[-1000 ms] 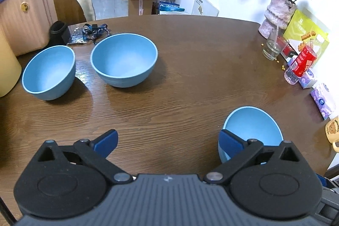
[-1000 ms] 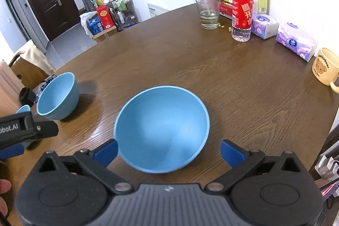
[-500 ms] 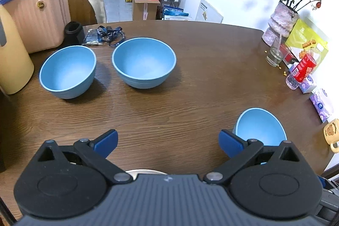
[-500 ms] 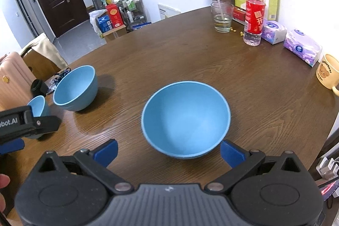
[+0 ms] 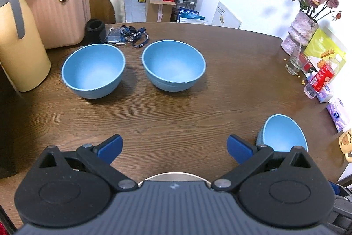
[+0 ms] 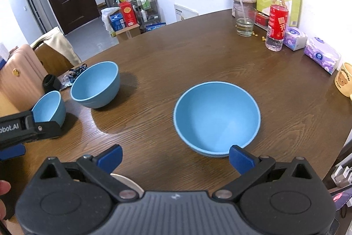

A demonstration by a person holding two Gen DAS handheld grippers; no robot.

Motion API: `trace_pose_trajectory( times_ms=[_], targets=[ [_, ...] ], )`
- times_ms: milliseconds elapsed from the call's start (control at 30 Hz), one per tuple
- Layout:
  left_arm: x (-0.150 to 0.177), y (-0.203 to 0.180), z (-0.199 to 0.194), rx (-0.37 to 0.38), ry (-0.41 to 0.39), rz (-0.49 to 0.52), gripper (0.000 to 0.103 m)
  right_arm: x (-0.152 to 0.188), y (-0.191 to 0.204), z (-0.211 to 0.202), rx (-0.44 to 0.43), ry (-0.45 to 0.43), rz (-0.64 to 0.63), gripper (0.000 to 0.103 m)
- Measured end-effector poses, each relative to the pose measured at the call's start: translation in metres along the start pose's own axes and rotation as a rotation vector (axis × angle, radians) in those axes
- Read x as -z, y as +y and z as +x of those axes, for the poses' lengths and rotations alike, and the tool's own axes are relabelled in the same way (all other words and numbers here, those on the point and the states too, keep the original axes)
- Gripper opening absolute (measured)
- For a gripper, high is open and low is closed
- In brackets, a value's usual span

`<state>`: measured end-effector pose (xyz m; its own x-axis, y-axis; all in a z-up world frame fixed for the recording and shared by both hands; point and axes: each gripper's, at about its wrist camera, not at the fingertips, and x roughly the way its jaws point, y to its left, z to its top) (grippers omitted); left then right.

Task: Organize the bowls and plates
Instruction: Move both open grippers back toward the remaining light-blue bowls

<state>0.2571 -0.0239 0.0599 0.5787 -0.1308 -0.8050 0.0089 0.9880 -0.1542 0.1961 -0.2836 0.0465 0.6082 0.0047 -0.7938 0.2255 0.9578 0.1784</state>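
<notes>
I see two bowls side by side at the far part of the surface (image 5: 176, 116): one bowl (image 5: 93, 71) left, another bowl (image 5: 173, 65) right. A third bowl (image 5: 282, 136) sits nearer, at right. A plate (image 5: 173, 175) lies nearest, under my left claw (image 5: 175, 144).

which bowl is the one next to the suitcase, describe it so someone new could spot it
Start at the pink suitcase on the far left edge of the round wooden table, with a pale yellow jug beside it. Just in front stands a blue bowl. It is the leftmost of the three blue bowls, with its twin to its right, and the lone bowl sits near the mug.
</notes>
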Motion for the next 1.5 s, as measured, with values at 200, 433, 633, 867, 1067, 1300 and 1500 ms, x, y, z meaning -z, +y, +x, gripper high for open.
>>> trace_pose_trajectory(
  times_ms=[200, 433, 633, 867, 1067, 1300, 1500],
  targets=[
    [-0.001, 0.020, -0.005, -0.007, -0.007, -0.021, 0.103, 0.003, 0.019, -0.003, -0.007, -0.002, -0.019, 0.103],
    [-0.002, 0.044, -0.011, -0.019, -0.015, -0.044, 0.103, 0.004, 0.041, -0.004, -0.018, -0.002, -0.045, 0.103],
    [-0.004, 0.065, -0.015, -0.029, -0.023, -0.066, 0.103, 0.006, 0.060, -0.004, -0.027, -0.003, -0.066, 0.103],
    [-0.005, 0.084, -0.019, -0.043, -0.029, -0.088, 0.103, 0.009, 0.080, -0.005, -0.038, -0.002, -0.089, 0.103],
    [-0.007, 0.100, -0.022, -0.054, -0.032, -0.105, 0.103, 0.012, 0.097, -0.006, -0.046, 0.000, -0.110, 0.103],
    [-0.012, 0.117, -0.025, -0.069, -0.039, -0.123, 0.103, 0.011, 0.116, -0.003, -0.059, 0.011, -0.127, 0.103],
    [-0.017, 0.131, -0.026, -0.081, -0.044, -0.134, 0.103, 0.009, 0.134, 0.001, -0.069, 0.022, -0.148, 0.103]
  ],
)
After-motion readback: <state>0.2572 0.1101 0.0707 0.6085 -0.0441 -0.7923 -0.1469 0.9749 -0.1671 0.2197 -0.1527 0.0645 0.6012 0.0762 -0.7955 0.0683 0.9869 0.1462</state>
